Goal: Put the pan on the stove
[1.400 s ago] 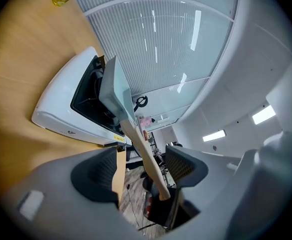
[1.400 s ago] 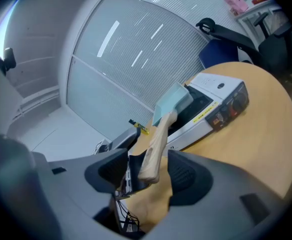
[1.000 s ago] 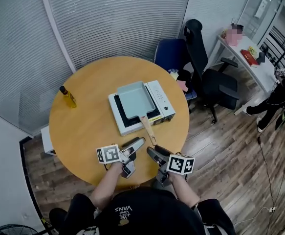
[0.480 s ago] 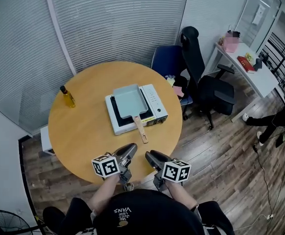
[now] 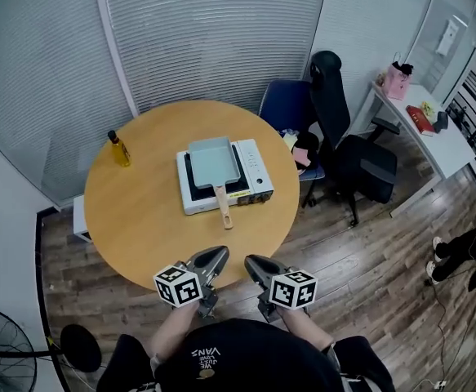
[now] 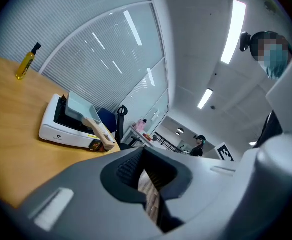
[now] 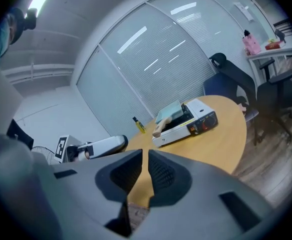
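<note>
A pale green rectangular pan (image 5: 214, 161) sits on the white portable stove (image 5: 254, 175) in the middle of the round wooden table (image 5: 140, 211). Its wooden handle (image 5: 222, 207) points toward me. My left gripper (image 5: 211, 260) hangs by the table's near edge, shut and holding nothing. Beside it my right gripper (image 5: 254, 266) is closing, a thin gap still between its pads and nothing in it. Well ahead in the left gripper view (image 6: 143, 154) lie the pan (image 6: 78, 106) and stove (image 6: 60, 129). From the right gripper (image 7: 144, 156) the pan (image 7: 170, 110) shows far off.
A yellow oil bottle (image 5: 120, 149) stands at the table's far left. Beyond the table are a blue chair (image 5: 291, 104) and a black office chair (image 5: 352, 145), with a white desk (image 5: 425, 121) further right. A fan (image 5: 1, 374) stands on the floor at lower left.
Both grippers have drawn back from near the pan's handle to the table's near edge, and their jaws have closed from wide open. The pan stays on the stove.
</note>
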`<state>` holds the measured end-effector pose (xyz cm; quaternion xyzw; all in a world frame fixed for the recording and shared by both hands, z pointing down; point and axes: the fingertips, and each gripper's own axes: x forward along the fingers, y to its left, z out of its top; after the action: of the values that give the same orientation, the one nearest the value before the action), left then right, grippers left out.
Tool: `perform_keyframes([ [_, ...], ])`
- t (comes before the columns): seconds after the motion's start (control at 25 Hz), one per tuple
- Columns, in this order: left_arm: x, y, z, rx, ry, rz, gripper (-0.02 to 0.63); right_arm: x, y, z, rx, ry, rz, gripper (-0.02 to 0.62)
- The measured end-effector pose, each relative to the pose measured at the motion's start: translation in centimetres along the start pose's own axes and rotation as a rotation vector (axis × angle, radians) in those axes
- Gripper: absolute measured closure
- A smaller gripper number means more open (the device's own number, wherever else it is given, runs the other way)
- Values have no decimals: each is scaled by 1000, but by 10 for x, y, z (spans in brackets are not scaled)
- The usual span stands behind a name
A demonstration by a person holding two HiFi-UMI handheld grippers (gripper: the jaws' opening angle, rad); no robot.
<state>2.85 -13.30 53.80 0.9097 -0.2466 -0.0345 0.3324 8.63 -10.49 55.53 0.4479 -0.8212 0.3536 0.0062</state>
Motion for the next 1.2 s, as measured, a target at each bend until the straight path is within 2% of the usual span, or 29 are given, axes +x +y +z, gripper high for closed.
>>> perform_keyframes([
  [0.2, -4, -14, -21, 39, -1, 66, 597, -18, 0, -15, -31, 59, 42, 560],
  [0.48, -16, -34, -56, 12, -5, 108, 597, -44, 2, -43, -56, 112, 82, 574],
  [0.68, -20, -45, -75, 56, -6, 175, 597, -61, -1, -59, -81, 146, 89, 581],
  [1.2, -12, -64, -88, 68, -36, 202, 597, -79, -11, -64, -92, 151, 105, 581],
])
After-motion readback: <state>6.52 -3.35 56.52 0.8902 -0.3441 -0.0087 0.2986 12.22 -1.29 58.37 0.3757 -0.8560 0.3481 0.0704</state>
